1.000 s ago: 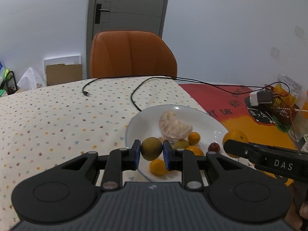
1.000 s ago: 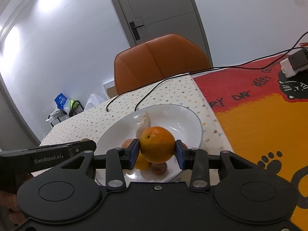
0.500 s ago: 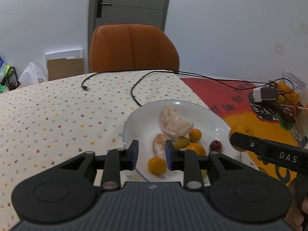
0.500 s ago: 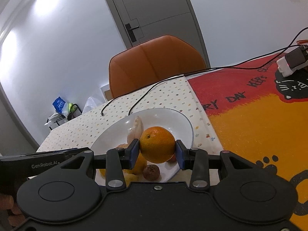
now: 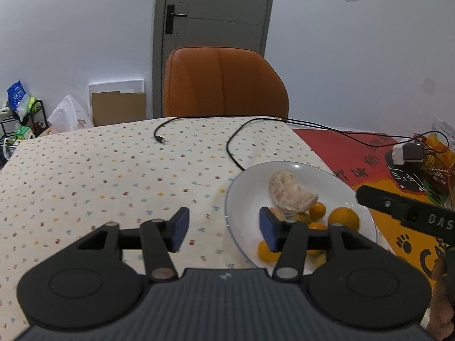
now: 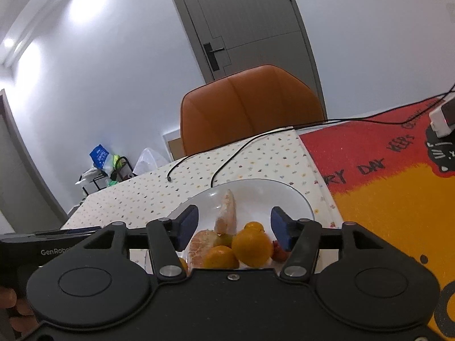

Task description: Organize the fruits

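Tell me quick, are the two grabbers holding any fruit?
Left gripper: open, holding nothing.
Right gripper: open, holding nothing; the orange lies on the plate.

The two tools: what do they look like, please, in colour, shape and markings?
The left tool is black, with a ribbed grey body, two rounded lobes and blue pads. The right tool is all black, with the same lobes and blue pads. White lettering reads "DAS" on the right tool's side and "GenRob" on the left's.
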`<state>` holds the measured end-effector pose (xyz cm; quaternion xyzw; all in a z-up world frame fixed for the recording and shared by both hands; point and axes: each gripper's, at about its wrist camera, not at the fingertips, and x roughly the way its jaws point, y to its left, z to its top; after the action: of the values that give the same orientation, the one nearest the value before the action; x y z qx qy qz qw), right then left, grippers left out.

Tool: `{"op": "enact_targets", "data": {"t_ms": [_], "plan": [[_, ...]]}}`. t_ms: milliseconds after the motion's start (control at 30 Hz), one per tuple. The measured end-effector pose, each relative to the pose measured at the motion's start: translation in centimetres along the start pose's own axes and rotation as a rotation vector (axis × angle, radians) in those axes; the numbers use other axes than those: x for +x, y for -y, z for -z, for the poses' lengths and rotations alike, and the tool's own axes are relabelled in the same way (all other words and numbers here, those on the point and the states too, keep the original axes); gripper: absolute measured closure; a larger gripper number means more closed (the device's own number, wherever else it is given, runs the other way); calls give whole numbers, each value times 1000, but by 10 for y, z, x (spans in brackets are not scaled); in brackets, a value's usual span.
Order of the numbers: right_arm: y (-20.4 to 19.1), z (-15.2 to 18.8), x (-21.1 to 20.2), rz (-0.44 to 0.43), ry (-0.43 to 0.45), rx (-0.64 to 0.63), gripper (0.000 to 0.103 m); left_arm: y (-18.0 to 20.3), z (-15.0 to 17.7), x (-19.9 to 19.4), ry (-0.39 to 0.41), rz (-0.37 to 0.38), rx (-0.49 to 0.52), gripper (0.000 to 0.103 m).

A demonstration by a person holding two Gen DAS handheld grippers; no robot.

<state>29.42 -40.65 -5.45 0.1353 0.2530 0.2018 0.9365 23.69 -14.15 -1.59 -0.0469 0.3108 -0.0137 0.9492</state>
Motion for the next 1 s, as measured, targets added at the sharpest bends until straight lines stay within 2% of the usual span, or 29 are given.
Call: {"op": "enact_targets", "data": {"t_ms": [67,167,433,567,1000], "plan": [[2,0,-3,10,-2,14,46,-3,0,-2,-2,-20,-3,33],[2,1,-9,24,-5,19,41,-7,1,-6,13,-46,-7,25],[-1,3,-24,52,-6,21,30,-14,6,-18,22,-51,-18,21],[-6,7,-32,55,-6,9,23,-18,9,-28,37,-49,-21,15],[-21,26,-54,50,-23,-17,10,-29,30,-58,58,-53,-37,13]]}}
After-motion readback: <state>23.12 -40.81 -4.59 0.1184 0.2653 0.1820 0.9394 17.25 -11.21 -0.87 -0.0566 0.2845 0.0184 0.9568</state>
